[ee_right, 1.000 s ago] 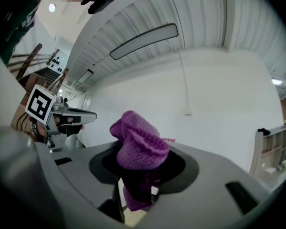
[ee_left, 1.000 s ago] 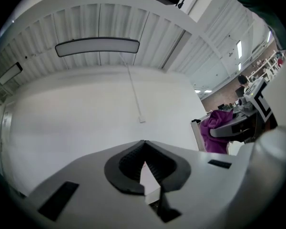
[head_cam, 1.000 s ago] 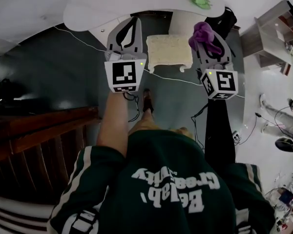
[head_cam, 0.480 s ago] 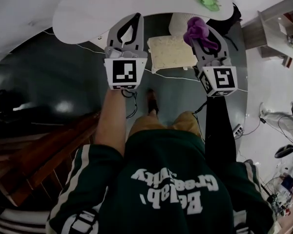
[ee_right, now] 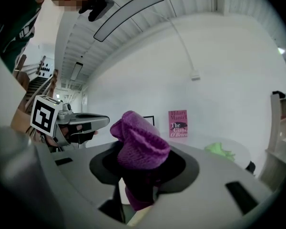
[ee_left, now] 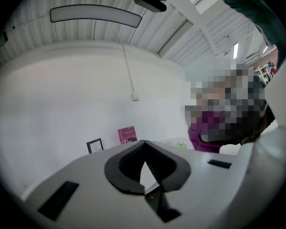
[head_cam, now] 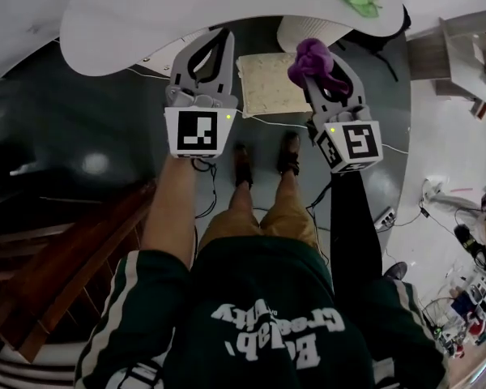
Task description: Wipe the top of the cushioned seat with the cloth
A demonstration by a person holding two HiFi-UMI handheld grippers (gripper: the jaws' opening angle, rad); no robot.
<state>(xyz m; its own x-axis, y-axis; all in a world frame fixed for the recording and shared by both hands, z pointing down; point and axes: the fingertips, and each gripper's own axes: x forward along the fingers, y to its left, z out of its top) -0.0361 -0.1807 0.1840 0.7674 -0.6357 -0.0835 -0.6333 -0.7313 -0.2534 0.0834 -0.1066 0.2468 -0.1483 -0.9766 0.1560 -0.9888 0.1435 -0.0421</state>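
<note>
Left tongs (head_cam: 220, 37) are found pressed together, with nothing between them. Right tongs (head_cam: 322, 71) are pinching the purple cloth (head_cam: 311, 53), which is bunched and stands out past the tips. Wiping is judged not yet begun: the cloth should be lowered until it lies flat, then drawn edge to edge in overlapping strokes. The cushioned seat (head_cam: 267, 87) is located low, beyond the shoes (head_cam: 243, 167), partly under the white tabletop (head_cam: 186, 6). Its top faces up; it is near square, no long axis marked, with its near edge running left to right
</note>
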